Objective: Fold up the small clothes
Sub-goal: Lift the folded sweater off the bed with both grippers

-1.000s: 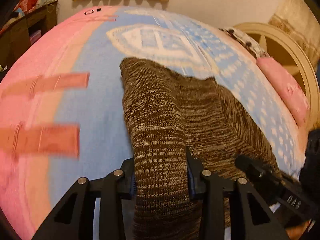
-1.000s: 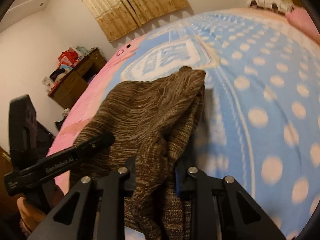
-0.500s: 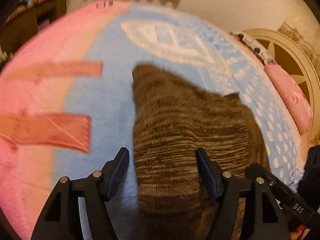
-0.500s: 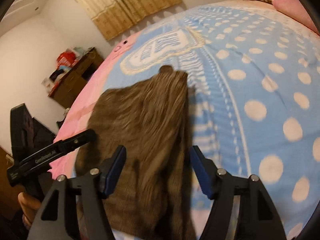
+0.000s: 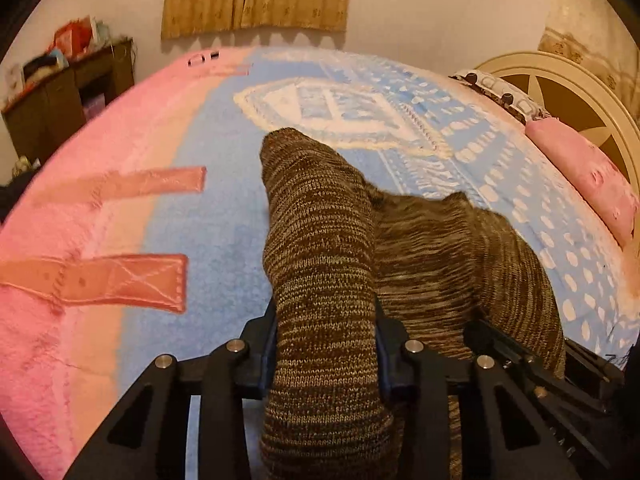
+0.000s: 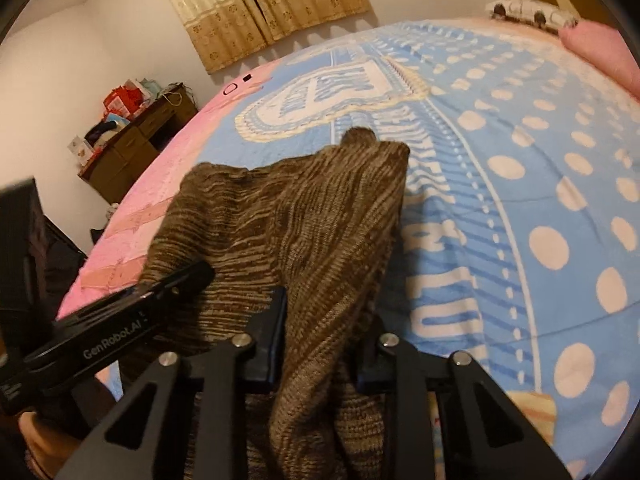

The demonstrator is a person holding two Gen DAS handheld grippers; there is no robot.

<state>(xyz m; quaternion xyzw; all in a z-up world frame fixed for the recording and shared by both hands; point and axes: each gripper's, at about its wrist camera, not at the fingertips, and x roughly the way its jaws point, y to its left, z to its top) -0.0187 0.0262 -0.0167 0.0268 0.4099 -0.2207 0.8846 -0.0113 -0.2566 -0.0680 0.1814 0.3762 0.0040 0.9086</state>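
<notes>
Low in the centre of the left wrist view, the left gripper (image 5: 326,344) is seen closing on a bunched ridge of the brown knit garment (image 5: 400,248), which is spread from there up the middle of the blue and pink blanket (image 5: 224,224); if only the top layer has been caught, the fold could be dragged askew. At bottom centre of the right wrist view, the right gripper (image 6: 320,340) is likewise being closed on a raised fold of the garment, where a thin pinch could slip out; no container is shown in either view.

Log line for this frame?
left gripper: closing on brown knit garment | right gripper: closing on same garment | surface: blue-pink blanket
</notes>
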